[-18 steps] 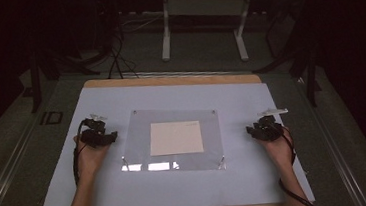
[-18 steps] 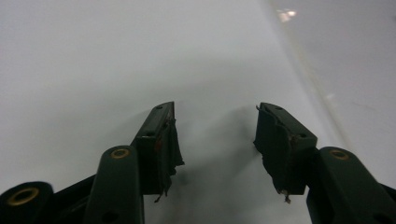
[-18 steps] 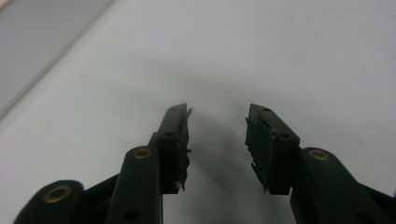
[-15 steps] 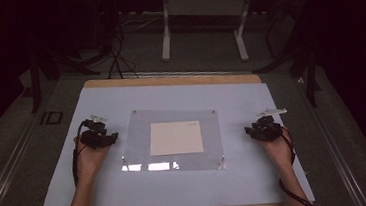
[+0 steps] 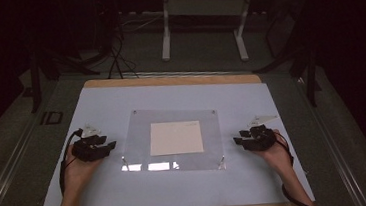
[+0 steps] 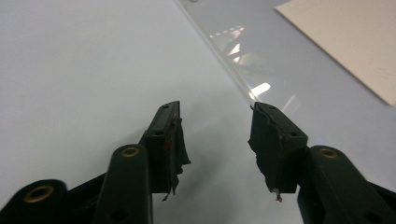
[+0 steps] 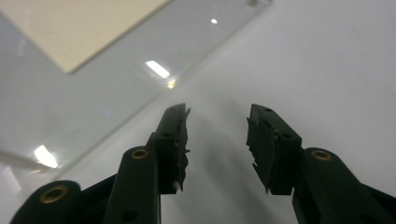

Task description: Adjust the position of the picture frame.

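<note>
Surface: the tabletop (image 5: pixel 129 203) is covered by a pale blue-white sheet, with a wooden edge showing along its near and far sides. The covering is flat and unmarked where visible. The room around it is dark; a grey floor (image 5: pixel 14 143) surrounds the tabletop, cables (image 5: pixel 116 53) lie on it at the far left, and a pale metal table frame (image 5: pixel 202 26) stands beyond the far edge.

Items on the surface: a clear acrylic plate (image 5: pixel 171 140) lies flat at the centre of the tabletop, with small standoffs at its corners. A cream paper sheet (image 5: pixel 176 137) lies at its middle; whether the paper sits under or on the plate cannot be told. Ceiling light reflects along the plate's near edge. No container is involved.

Left tool (image 5: pixel 105 148): resting low at the plate's left edge, just beside it, held in the person's left hand (image 5: pixel 78 167). In the left gripper view the jaws stand apart with bare tabletop between them, released; one fingertip (image 6: pixel 271 130) lies at the plate's edge, contact not confirmable.

Right tool (image 5: pixel 238 141): low at the plate's right edge, just beside it, in the person's right hand (image 5: pixel 273 150). In the right gripper view the jaws stand apart, released, nothing between them; the plate's edge runs just beyond the left-hand fingertip (image 7: pixel 175 123).
</note>
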`<state>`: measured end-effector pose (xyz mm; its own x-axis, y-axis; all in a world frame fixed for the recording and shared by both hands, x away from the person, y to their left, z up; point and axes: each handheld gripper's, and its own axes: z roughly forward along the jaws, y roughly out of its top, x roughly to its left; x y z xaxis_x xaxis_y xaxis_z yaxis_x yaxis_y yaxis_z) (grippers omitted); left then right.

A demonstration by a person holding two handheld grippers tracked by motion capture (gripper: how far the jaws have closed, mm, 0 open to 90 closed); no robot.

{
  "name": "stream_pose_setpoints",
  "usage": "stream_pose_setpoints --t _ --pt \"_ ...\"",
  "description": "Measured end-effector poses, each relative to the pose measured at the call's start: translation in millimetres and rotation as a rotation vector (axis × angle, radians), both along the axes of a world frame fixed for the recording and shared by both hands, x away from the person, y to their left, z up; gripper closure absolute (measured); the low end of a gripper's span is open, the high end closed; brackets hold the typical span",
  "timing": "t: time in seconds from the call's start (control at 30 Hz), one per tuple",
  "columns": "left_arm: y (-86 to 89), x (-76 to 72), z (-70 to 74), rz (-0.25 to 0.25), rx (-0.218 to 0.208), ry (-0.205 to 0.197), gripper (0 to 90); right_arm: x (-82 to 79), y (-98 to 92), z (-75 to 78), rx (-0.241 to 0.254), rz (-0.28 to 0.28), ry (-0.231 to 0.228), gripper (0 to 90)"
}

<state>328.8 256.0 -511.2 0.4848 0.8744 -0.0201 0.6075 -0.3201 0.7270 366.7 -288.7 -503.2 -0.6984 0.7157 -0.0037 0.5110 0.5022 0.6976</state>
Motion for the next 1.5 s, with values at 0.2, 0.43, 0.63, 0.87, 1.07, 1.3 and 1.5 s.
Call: stream_pose_setpoints --t 0.2,0.43,0.63,0.87,1.07,1.3,1.5 --pt "-0.5 -18.4 -3.0 -0.054 0.0 0.01 50.2 -14.8 16.9 0.1 0.029 0.076 0.002 58.6" --pt "-7.7 -27.1 -4.4 -0.134 -0.005 0.009 51.5 -28.5 30.3 -4.3 0.007 0.152 0.015 59.7" --pt "-18.0 -34.0 -4.7 -0.176 0.044 0.012 51.9 -41.4 28.5 -5.5 0.014 0.18 0.013 59.9" --pt "-18.9 -44.3 -6.5 -0.217 0.067 0.017 53.3 -59.0 31.2 -8.1 0.0 0.279 0.02 62.0" --pt "-27.2 -48.3 -7.2 -0.265 0.073 0.008 54.4 -60.5 42.2 -10.2 0.007 0.322 0.026 64.9" --pt "-45.8 -39.6 -7.9 -0.32 0.089 -0.004 66.0 -55.2 54.9 -12.1 0.009 0.305 0.003 77.1" --pt "-54.6 -38.0 -13.3 -0.356 0.119 0.005 76.5 -57.3 56.7 -14.3 0.014 0.299 -0.005 82.9"
